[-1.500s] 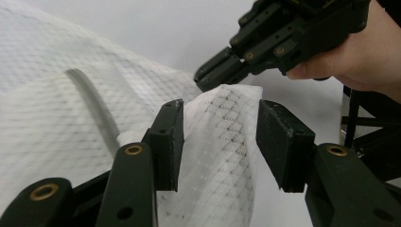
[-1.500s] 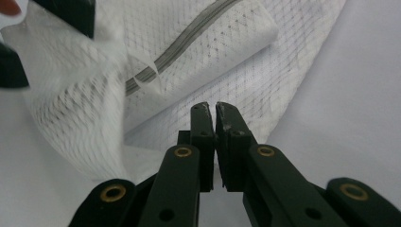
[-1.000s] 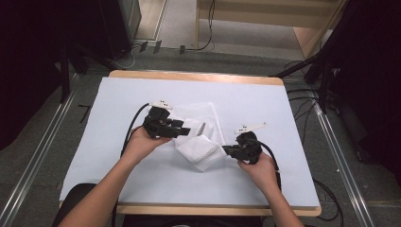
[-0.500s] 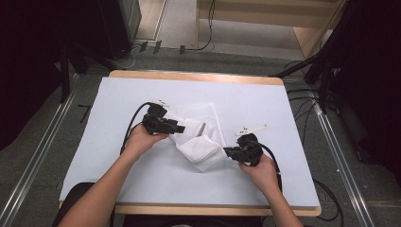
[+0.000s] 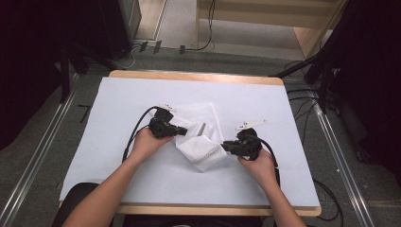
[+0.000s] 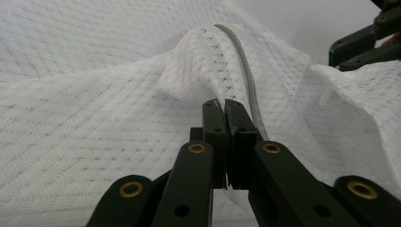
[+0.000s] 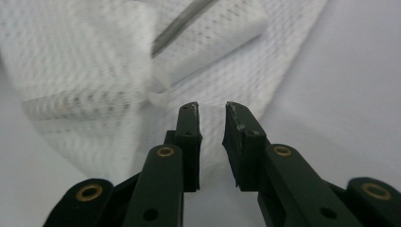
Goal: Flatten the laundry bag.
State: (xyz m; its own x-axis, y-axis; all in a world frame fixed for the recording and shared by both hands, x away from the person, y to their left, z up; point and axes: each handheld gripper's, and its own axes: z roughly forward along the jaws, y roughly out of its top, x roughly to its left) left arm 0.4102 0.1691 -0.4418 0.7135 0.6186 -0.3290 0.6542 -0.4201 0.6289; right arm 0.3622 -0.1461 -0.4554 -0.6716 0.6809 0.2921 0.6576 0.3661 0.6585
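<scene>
Fingers of the left gripper (image 6: 225, 106) have just snapped tight on the white mesh bag (image 5: 201, 149); right gripper (image 7: 211, 109) fingers have just opened a little, holding nothing.

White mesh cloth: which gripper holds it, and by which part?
The left gripper pinches a raised fold of the white mesh cloth; the right gripper has just been opening and holds nothing.

This looks like a lab or recording bay: beneath the left gripper (image 5: 182, 130) and right gripper (image 5: 226, 146) lies a wooden-edged table (image 5: 198, 76) under a white sheet, flanked by metal rails (image 5: 38, 156), with loose cables (image 5: 326, 106) and dark equipment beyond them
</scene>
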